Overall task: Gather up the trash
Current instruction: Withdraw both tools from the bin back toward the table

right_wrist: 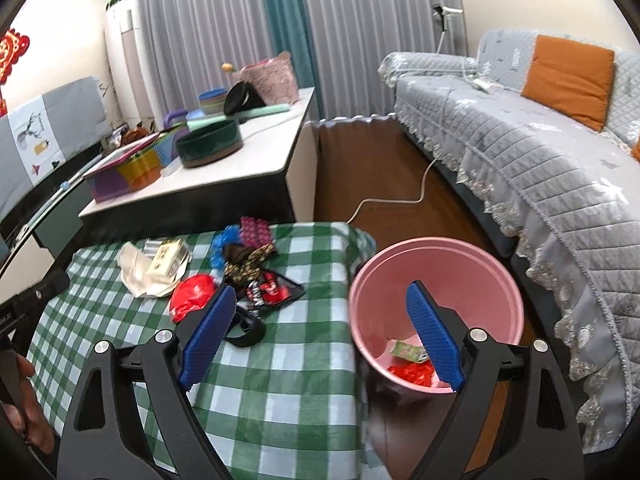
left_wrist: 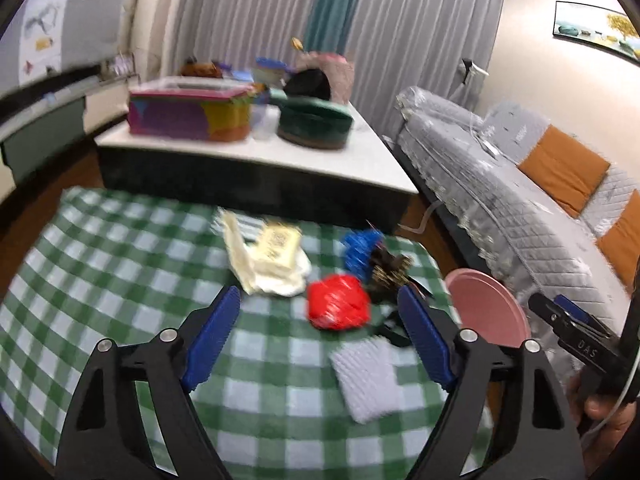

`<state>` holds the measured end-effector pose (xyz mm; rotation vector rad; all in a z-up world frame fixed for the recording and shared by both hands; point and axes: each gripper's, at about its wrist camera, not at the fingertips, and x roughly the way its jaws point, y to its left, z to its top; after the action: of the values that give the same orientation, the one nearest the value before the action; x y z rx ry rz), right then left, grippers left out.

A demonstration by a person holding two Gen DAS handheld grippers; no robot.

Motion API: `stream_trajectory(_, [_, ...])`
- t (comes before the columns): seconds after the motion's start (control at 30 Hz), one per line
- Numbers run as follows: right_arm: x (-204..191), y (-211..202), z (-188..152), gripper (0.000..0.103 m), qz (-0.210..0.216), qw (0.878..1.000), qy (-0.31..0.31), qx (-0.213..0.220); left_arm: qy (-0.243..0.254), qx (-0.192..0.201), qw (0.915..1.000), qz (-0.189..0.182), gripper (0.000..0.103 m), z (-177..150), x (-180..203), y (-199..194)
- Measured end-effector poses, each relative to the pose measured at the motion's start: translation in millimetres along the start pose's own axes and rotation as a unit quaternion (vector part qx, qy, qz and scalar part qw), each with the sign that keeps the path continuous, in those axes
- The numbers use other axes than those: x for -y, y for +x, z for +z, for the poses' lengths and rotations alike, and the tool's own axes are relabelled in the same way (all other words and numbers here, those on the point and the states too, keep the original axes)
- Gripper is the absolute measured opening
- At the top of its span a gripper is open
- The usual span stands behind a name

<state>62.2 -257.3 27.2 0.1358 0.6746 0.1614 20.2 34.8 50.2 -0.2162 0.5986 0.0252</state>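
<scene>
With its blue pads standing well apart and nothing between them, the left gripper [left_wrist: 320,336] hangs over the green checked cloth [left_wrist: 120,280], pointed down toward a crumpled red wrapper [left_wrist: 338,306] that lies just ahead of its fingertips; I judge this to be the piece it is lined up to pick next, since the gap between the pads frames it. A pale ribbed pad [left_wrist: 366,380] lies nearer, between the fingers but lower on the cloth, untouched. Beyond the red wrapper sit a cream paper bundle [left_wrist: 268,258], a blue crinkled piece [left_wrist: 360,250] and a dark patterned wrapper [left_wrist: 390,276], all loose on the table and close together. The right gripper [right_wrist: 320,340] is likewise wide and empty, straddling the table edge with one pad over the cloth and the other over the mouth of the pink bin [right_wrist: 436,308], which stands off the table's corner on the side toward the sofa [right_wrist: 520,140]. Scraps of red and green trash already lie at the bin's bottom, so the collecting looks partly done, with several pieces, among them a black-and-red packet [right_wrist: 272,292] and a black ring [right_wrist: 246,330], yet to go in.
</scene>
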Motion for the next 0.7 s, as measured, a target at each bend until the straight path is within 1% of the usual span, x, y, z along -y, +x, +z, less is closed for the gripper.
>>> stream_trajectory(0.1, [-8.9,10.9,-2.5,0.086,0.008,1.0,-0.004,-0.01,0.011,0.019,0.9995,0.023,0.078,1.4,-2.8,-0.4])
stream_trajectory(0.13, [-12.3,14.1,-3.0,0.086,0.011,1.0,-0.005,-0.012,0.013,0.029,0.9991,0.027,0.078,2.3,-4.1,-1.0])
stream_trajectory(0.17, [-16.1,17.7,-3.6,0.086,0.015,1.0,-0.007,-0.015,0.014,0.031,0.999,0.03,0.078,3.1,-4.7,-0.8])
stream_trajectory(0.2, [-19.4,20.7,-4.2,0.086,0.018,1.0,-0.01,-0.017,0.016,0.028,0.9989,0.034,0.078,3.9,-5.6,0.9])
stream_trajectory(0.3, [-27.7,29.6,-6.9,0.086,0.025,0.999,-0.017,-0.023,0.015,-0.002,0.9992,0.036,0.078,5.0,-10.8,13.2])
stream_trajectory(0.4, [-34.8,40.3,-10.7,0.086,0.033,0.999,-0.02,-0.034,0.01,-0.02,0.9987,0.046,0.067,3.4,-19.4,24.2])
stream_trajectory(0.47, [-39.0,46.9,-12.9,0.086,0.036,0.998,-0.022,-0.041,0.004,-0.034,0.9984,0.045,0.053,1.8,-24.0,30.8])
stream_trajectory(0.5, [-40.3,49.3,-13.2,0.086,0.038,0.998,-0.022,-0.043,0.0,-0.039,0.998,0.049,0.05,1.0,-27.0,34.0])
stream_trajectory(0.57, [-43.5,54.5,-14.5,0.086,0.041,0.998,-0.023,-0.048,-0.008,-0.047,0.9971,0.059,0.036,-0.5,-33.8,41.2])
stream_trajectory(0.63, [-45.9,59.8,-15.8,0.086,0.044,0.997,-0.023,-0.053,-0.015,-0.051,0.9964,0.066,0.031,-0.8,-40.7,46.6])
stream_trajectory(0.7, [-47.9,64.6,-17.1,0.086,0.047,0.997,-0.024,-0.057,-0.022,-0.049,0.9965,0.063,0.031,0.6,-44.5,49.0])
